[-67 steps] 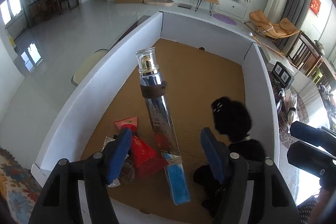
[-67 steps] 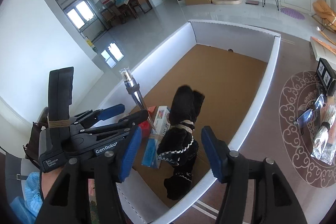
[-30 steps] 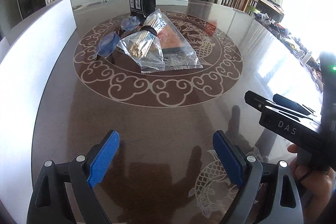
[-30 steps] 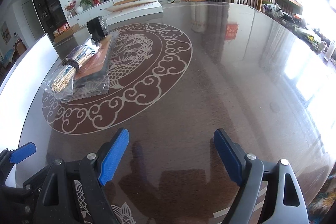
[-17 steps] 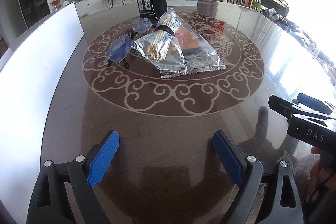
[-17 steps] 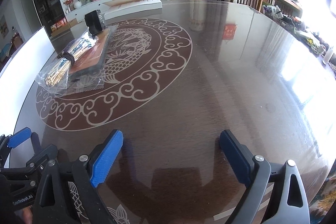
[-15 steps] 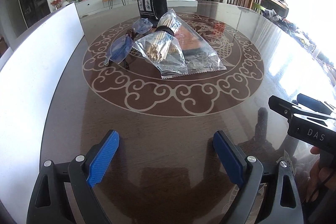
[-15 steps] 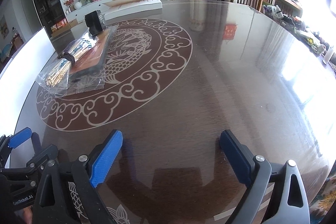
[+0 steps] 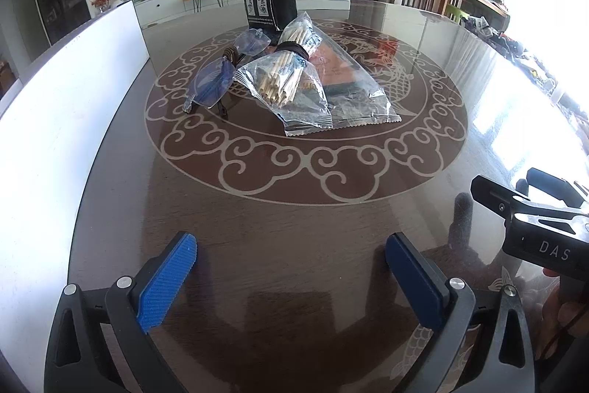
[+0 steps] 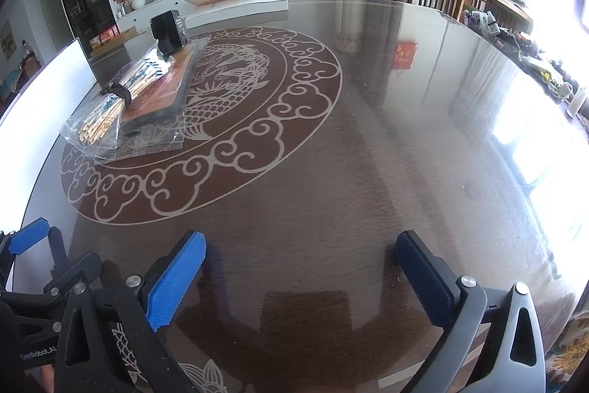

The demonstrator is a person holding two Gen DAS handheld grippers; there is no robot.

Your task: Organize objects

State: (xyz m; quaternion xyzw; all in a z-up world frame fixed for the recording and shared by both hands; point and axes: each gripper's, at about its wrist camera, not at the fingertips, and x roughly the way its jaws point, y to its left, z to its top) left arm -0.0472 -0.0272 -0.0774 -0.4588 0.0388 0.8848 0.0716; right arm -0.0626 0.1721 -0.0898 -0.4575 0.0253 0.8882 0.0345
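Both claws, left claw (image 9: 291, 258) and right claw (image 10: 301, 256), tilt downward over the table (image 9: 294, 209), jaws opening, empty.

A: The desk (image 9: 279, 231) looks like dark wood under a glossy, mirror-smooth top, pale scrollwork inlaid.

B: And the bag of sticks (image 9: 285, 80)?

A: Crinkled clear plastic, shiny; the sticks look like pale matt wood. The black box (image 10: 167, 31) at eleven o'clock is glossy.

B: The tongs' pads (image 9: 167, 282)?

A: Blue, ribbed, matt, on black plastic arms.
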